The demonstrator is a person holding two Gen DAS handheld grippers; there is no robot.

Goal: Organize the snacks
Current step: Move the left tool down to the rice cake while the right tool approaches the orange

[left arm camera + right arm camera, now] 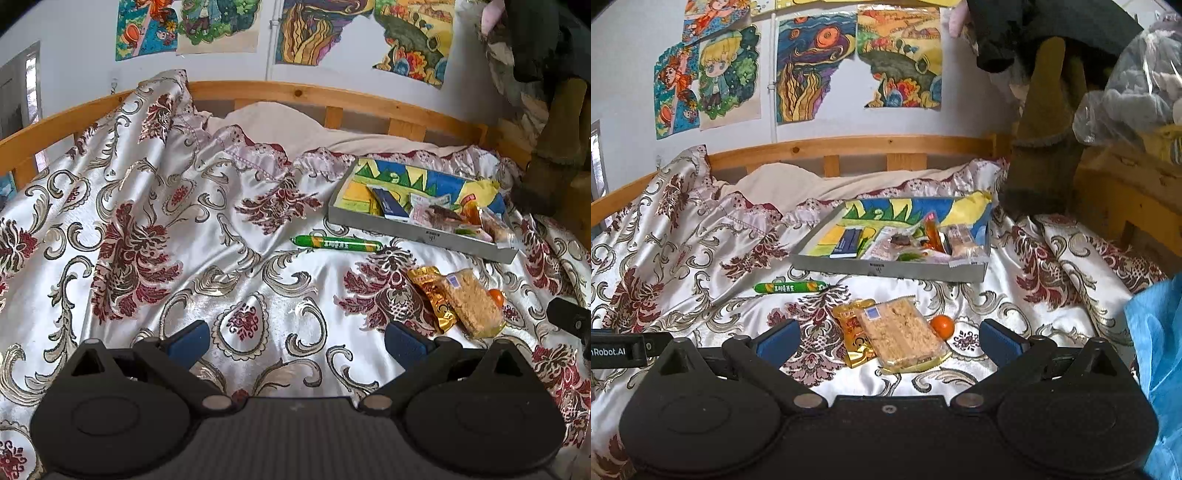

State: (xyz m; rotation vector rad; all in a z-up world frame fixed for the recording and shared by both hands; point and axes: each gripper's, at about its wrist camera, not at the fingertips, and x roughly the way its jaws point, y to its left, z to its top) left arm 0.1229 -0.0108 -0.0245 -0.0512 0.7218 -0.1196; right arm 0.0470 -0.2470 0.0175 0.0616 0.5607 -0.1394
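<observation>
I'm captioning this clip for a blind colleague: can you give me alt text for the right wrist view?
The open right gripper hovers over a floral bedspread, facing a clear-wrapped grain bar lying partly on a gold snack packet, with a small orange beside them. Beyond lie a green sausage stick and a shallow tray holding several snacks.

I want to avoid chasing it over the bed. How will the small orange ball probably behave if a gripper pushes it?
The orange ball looks round and smooth, so it would likely roll away. It lies on a glossy bedspread with folds, so its path is hard to predict. It touches the cracker pack, which may block it on that side.
</observation>
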